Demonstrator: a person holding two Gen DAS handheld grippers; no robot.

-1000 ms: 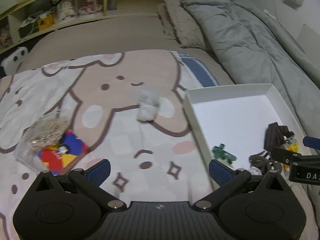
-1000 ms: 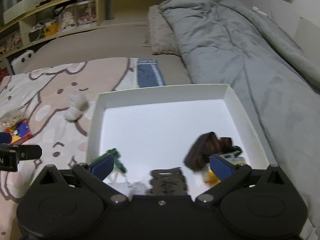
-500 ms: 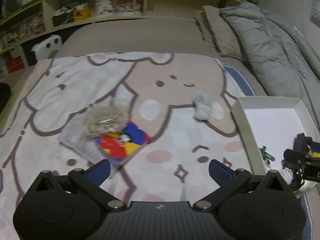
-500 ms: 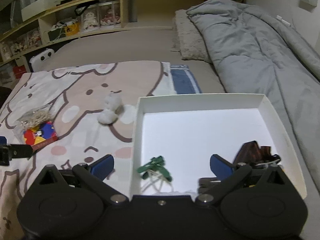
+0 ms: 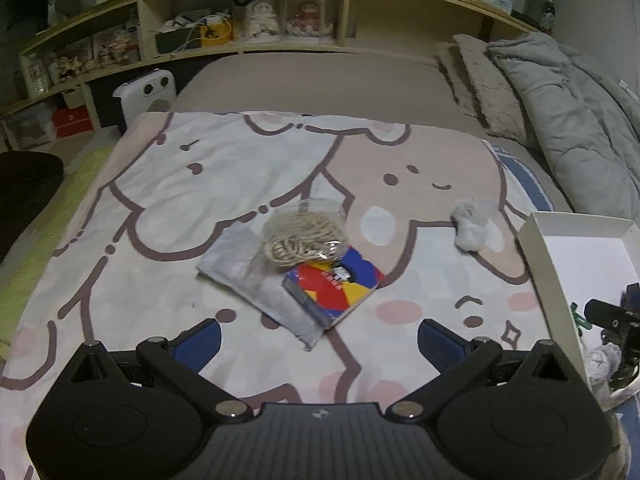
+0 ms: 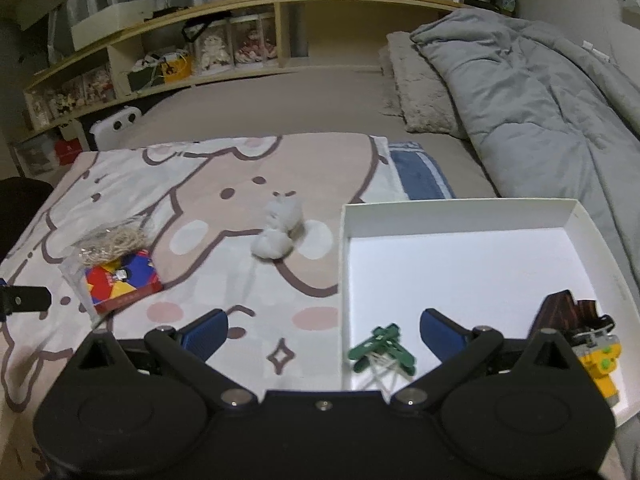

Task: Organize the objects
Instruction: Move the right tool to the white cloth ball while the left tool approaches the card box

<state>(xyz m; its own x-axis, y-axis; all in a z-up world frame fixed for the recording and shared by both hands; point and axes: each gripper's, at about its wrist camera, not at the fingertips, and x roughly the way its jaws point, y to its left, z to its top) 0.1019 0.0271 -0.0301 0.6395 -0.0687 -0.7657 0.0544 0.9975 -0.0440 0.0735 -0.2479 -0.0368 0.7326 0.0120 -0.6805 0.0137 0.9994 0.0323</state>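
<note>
My left gripper (image 5: 318,336) has swung left off the white box (image 5: 538,264), so the colourful card (image 5: 334,286) and the bag of bands (image 5: 304,236) now lie straight ahead of its open jaws. My right gripper (image 6: 323,330) has pulled back and left from the box's near right corner, now straddling its left wall (image 6: 345,280), nothing held.

Things spread across a blanket (image 5: 168,208) on the bed, box (image 6: 576,220) at the right.

A bag of string (image 5: 304,236) lies partly on a card pack (image 5: 332,284), left of a cotton wad (image 6: 276,236); the box right of the wad holds clips (image 6: 380,350) near its front-left corner and a block toy (image 6: 576,328) front-right. Shelves (image 6: 200,40) stand behind.
</note>
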